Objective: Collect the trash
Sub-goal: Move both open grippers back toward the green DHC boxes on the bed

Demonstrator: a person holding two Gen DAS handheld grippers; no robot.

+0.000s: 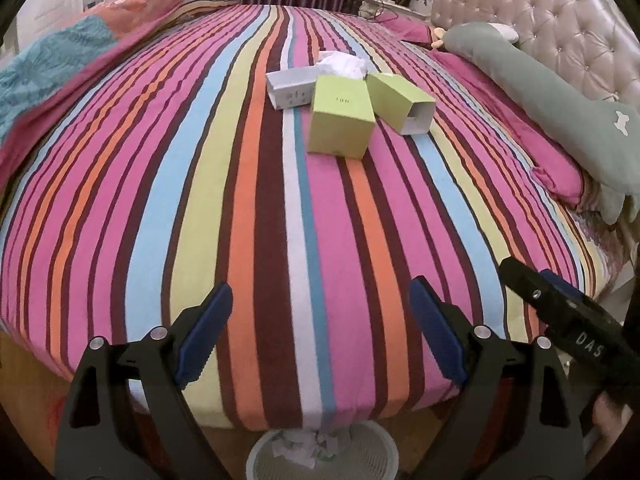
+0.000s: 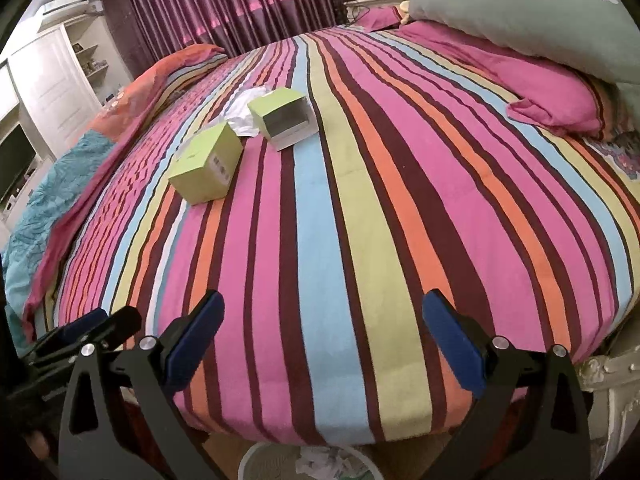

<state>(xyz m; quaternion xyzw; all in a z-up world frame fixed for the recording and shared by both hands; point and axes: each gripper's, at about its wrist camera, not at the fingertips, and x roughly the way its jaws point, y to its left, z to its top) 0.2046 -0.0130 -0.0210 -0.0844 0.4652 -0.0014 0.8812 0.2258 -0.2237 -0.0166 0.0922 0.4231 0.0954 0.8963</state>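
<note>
Trash lies in a cluster far up the striped bed: a closed green box, an open-ended green box, a grey-white box and crumpled white tissue. My left gripper hangs open over the bed's near edge, well short of them, with nothing between its blue pads. In the right wrist view the closed green box, open green box and tissue sit ahead to the left. My right gripper is also open and holds nothing. A white mesh bin with paper scraps stands below.
A long grey-green cushion and pink pillow lie along the tufted headboard on the right. A folded teal and orange quilt edges the left side. The bin sits on the floor by the bed's edge. Curtains and a nightstand are beyond.
</note>
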